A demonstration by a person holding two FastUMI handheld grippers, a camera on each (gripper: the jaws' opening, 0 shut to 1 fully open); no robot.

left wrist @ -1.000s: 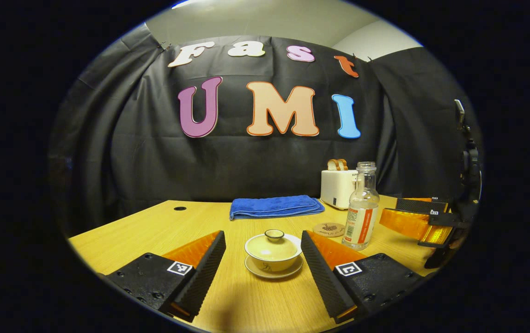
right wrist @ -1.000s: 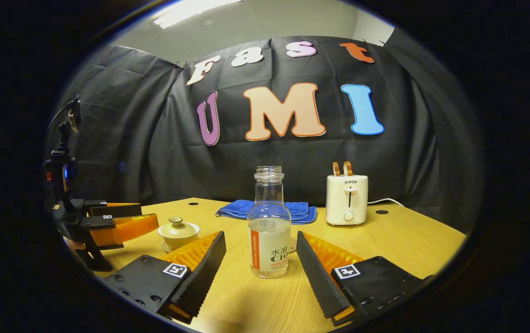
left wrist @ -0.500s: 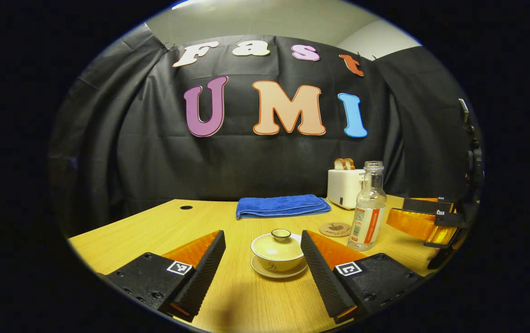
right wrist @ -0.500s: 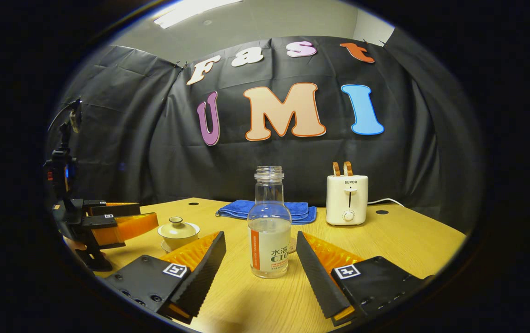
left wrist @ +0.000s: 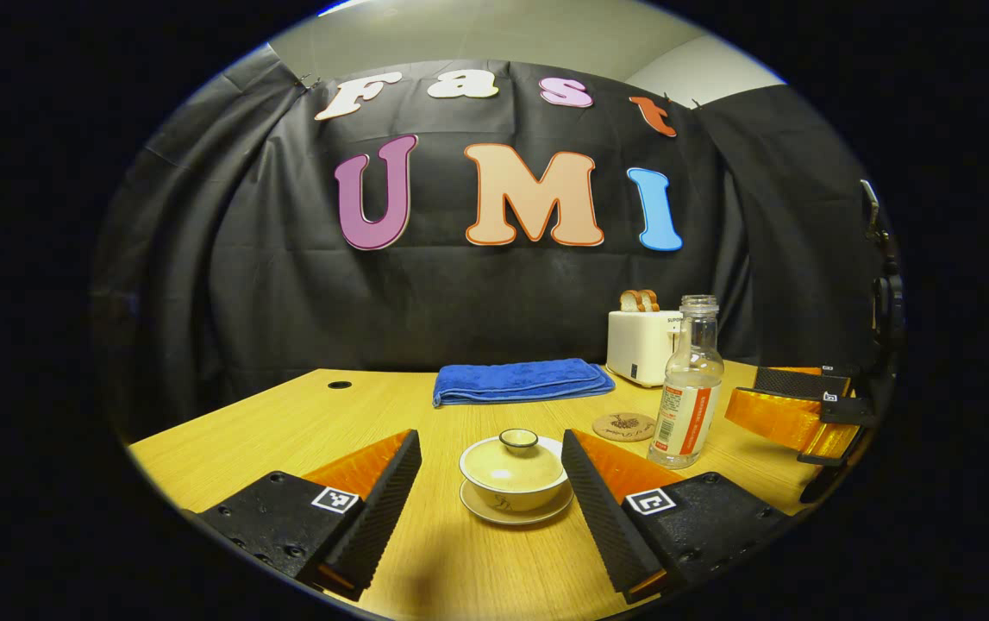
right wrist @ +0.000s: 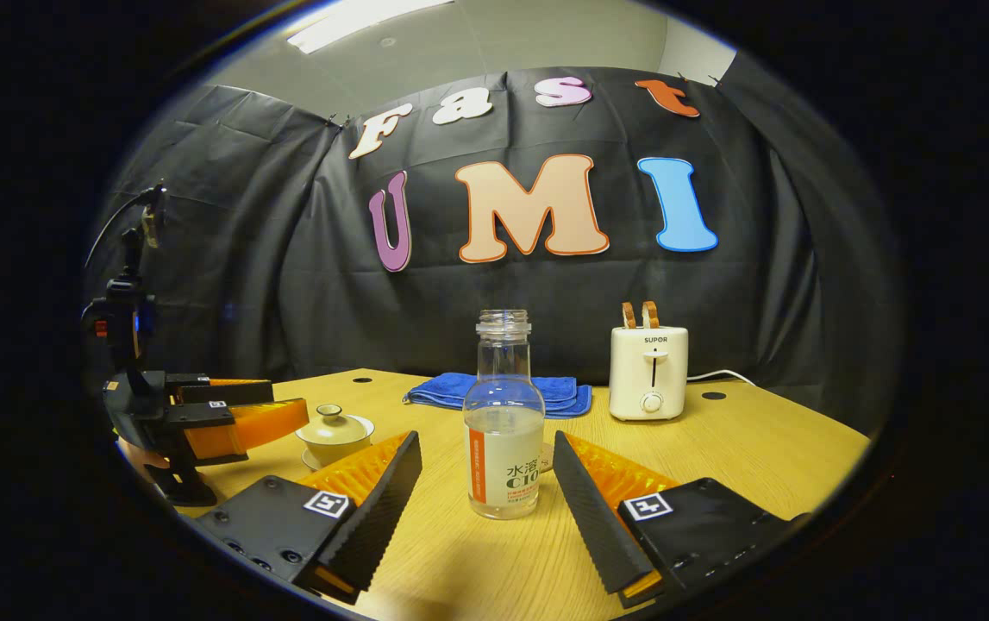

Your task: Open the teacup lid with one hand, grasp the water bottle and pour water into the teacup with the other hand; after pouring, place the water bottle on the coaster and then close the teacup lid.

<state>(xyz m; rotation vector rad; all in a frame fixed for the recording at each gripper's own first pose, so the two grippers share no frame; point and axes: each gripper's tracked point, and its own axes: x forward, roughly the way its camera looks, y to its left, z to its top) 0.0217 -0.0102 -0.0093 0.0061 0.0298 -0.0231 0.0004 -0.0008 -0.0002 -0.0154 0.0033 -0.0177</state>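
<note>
- On the wooden counter (left wrist: pixel 287 427), a lidded teacup (left wrist: pixel 513 473) is seen standing on its saucer (left wrist: pixel 515 514), with the lid (left wrist: pixel 511 457) in place on the cup.
- The left tool (left wrist: pixel 491 509) is held wide open, and the teacup is framed between its two fingers without being touched by either.
- From the right gripper view, the same left tool (right wrist: pixel 240 420) is seen at the left edge, its fingers level and pointed at the teacup (right wrist: pixel 334 434).
- An uncapped water bottle (right wrist: pixel 503 431), partly filled, is seen upright in the middle of the right gripper view.
- The right tool (right wrist: pixel 487 507) is also spread open, with the bottle between its fingers and a gap left on each side.
- In the left gripper view, the water bottle (left wrist: pixel 687 392) is found to the right of the teacup, and a round coaster (left wrist: pixel 623 426) is laid just beside the bottle, on its left.
- The right tool (left wrist: pixel 791 410) is seen at the right edge of that view, near the bottle.
- Farther back, a folded blue towel (left wrist: pixel 520 381) is laid flat, and a white toaster (right wrist: pixel 648 372) holding two slices of bread (right wrist: pixel 638 314) is set to its right.
</note>
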